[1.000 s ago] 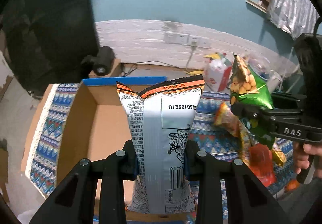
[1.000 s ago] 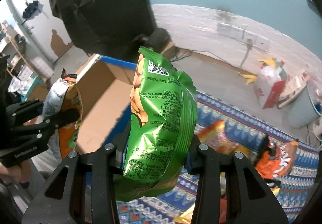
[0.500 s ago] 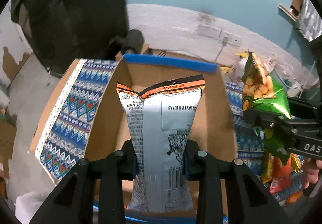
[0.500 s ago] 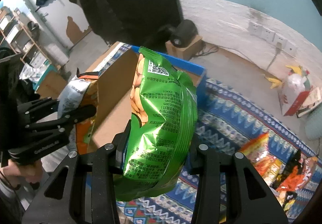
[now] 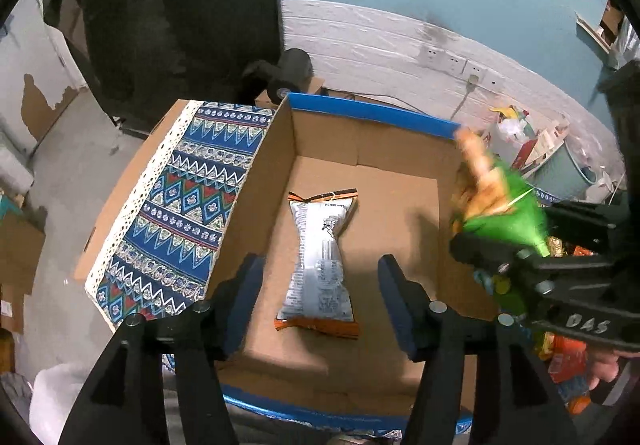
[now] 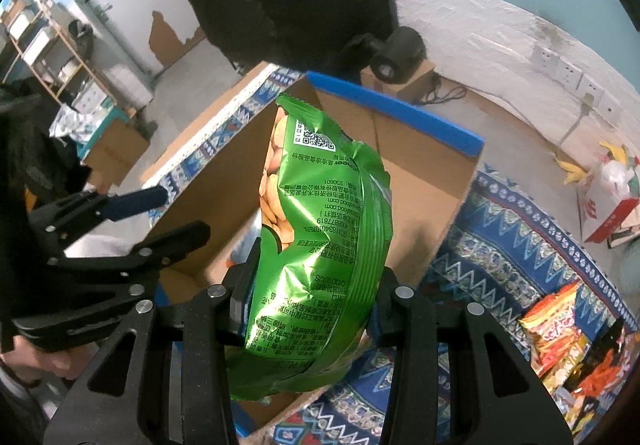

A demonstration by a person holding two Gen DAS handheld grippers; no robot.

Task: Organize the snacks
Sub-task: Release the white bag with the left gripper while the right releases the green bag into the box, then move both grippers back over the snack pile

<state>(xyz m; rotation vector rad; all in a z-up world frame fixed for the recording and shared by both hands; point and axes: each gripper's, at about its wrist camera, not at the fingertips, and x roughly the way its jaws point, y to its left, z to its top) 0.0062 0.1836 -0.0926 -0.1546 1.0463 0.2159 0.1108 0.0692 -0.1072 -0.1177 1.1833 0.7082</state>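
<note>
Silver snack bag (image 5: 320, 265) lies flat on the cardboard box (image 5: 400, 205) floor below the left gripper (image 5: 320, 301) — jaws opening, empty; the right gripper (image 6: 308, 305) clamps a green bag (image 6: 320, 237) — jaws easing apart

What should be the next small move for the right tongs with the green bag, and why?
Probably finish letting the green bag drop into the box: the right tongs hang over it, jaws opening around the bag, and the silver bag already lies inside, free of the opening left tongs.
</note>
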